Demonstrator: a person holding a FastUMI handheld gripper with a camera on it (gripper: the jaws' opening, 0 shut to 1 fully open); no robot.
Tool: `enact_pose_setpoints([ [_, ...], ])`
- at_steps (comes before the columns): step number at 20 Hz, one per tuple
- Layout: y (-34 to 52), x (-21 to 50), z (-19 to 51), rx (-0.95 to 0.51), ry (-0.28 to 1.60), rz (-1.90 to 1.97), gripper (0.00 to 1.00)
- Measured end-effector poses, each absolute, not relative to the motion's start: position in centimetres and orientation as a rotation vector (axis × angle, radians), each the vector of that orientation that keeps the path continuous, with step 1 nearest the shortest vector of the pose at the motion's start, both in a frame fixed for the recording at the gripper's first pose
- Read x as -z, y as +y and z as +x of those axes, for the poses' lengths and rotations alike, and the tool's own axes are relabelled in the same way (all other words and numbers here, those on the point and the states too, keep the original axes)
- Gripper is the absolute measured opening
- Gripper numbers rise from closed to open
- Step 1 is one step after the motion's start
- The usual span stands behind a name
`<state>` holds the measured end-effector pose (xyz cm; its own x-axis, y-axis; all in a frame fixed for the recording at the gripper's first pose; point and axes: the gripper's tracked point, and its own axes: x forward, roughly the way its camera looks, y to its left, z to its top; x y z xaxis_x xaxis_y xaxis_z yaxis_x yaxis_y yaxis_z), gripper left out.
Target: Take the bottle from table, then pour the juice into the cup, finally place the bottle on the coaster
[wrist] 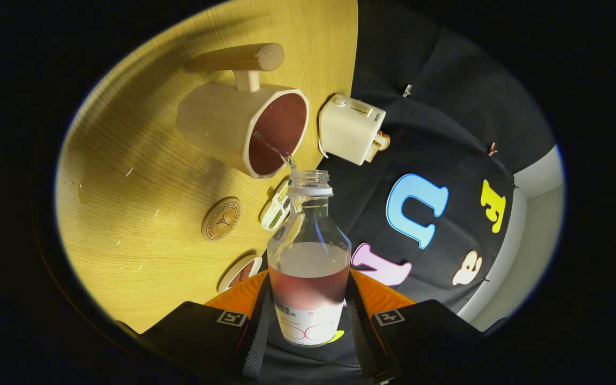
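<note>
My gripper is shut on a clear plastic bottle with a white label; both fingers press on its lower body. The view is rolled over, so the bottle is tipped. Its uncapped neck points at the beige cup with a wooden handle, just beyond the mouth. A thin stream of juice runs from the neck into the cup, whose inside shows reddish liquid. Pinkish juice still fills the bottle's lower half. A round cork coaster lies on the wooden table, beside the bottle and on the near side of the cup.
A cream toaster holding a slice of bread stands at the table's edge near the cup. A small white packet and a round white dish lie close to the bottle. Small droplets dot the tabletop. Black cloth hangs behind.
</note>
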<state>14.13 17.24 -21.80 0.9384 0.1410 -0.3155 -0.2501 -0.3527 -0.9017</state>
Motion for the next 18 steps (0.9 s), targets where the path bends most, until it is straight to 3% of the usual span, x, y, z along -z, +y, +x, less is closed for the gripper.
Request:
enact_pose_setpoints([
  [18, 17.65, 21.74, 14.07, -0.446, 0.020, -1.969, 0.71],
])
